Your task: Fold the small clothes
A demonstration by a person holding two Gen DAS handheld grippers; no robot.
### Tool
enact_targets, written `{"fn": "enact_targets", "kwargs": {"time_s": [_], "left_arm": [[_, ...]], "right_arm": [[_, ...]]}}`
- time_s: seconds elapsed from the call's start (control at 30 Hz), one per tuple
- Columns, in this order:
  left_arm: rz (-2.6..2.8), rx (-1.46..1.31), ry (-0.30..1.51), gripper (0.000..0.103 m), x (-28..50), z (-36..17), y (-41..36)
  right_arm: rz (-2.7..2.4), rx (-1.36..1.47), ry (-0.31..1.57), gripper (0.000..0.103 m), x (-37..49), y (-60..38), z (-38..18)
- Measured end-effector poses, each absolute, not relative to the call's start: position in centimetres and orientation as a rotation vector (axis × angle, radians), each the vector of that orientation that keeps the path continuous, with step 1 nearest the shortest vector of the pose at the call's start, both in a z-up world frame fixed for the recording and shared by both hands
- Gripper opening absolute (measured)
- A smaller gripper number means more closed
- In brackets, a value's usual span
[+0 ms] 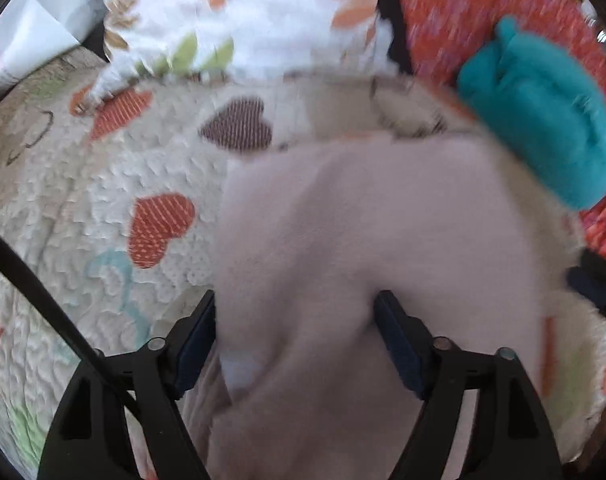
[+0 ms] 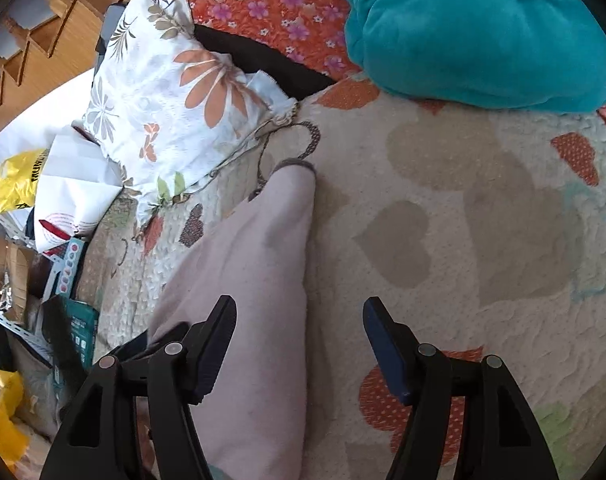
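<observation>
Left wrist view: left gripper (image 1: 295, 320) fingers straddle pink garment (image 1: 363, 240), grip uncertain; right gripper (image 2: 299, 328) open. Pinch firmly, fold evenly.

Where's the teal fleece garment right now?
The teal fleece garment lies bunched at the top right of both wrist views, at the far edge of the heart-print quilt, beyond the pale pink garment.
</observation>
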State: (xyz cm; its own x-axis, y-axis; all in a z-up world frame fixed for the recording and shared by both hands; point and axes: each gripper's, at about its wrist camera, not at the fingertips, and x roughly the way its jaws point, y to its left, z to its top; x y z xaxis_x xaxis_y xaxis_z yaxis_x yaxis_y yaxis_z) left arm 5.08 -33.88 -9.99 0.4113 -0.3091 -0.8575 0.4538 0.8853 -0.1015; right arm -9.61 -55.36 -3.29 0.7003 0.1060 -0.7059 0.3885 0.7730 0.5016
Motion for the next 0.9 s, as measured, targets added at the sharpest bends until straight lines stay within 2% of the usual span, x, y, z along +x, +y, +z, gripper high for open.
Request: {"fn": "enact_targets", "kwargs": {"time_s": [0.13, 0.23, 0.37, 0.5, 0.63, 0.77, 0.9], "left_arm": [[-0.451, 0.042, 1.071, 0.085, 5.6, -9.1, -32.6], [-0.451, -0.028, 1.027, 0.085, 4.7, -7.3, -32.0], [-0.486, 0.091, 0.997, 0.085, 3.6, -7.2, -35.1], [-0.447, 0.304, 1.027, 0.087, 4.5, -10.0, -38.4], [-0.489, 0.263, 1.055, 0.086, 5.4, -8.9, -38.5], [-0.473, 0.232, 1.009, 0.086, 8.2, -7.3, -38.0], [-0.406, 0.274, 1.148, 0.085, 12.7, -10.8, -37.9]], "right_arm": [[-0.171, 0.700, 0.775, 0.071, -10.4, -55.9, -2.6], [-0.165, 0.717, 0.744, 0.072, -11.0, -56.7, -1.8], [-0.179, 0.751, 0.720, 0.074, -11.4, -57.4, -1.5], [-0.175, 0.765, 0.730, 0.074, -11.6, -57.5, -1.7], [-0.161, 0.775, 0.739, 0.075, -11.7, -57.5, -1.8], [-0.157, 0.792, 0.740, 0.077, -11.6, -57.9, -2.0], [-0.142, 0.826, 0.764, 0.078, -11.3, -58.1, -2.8]]}}
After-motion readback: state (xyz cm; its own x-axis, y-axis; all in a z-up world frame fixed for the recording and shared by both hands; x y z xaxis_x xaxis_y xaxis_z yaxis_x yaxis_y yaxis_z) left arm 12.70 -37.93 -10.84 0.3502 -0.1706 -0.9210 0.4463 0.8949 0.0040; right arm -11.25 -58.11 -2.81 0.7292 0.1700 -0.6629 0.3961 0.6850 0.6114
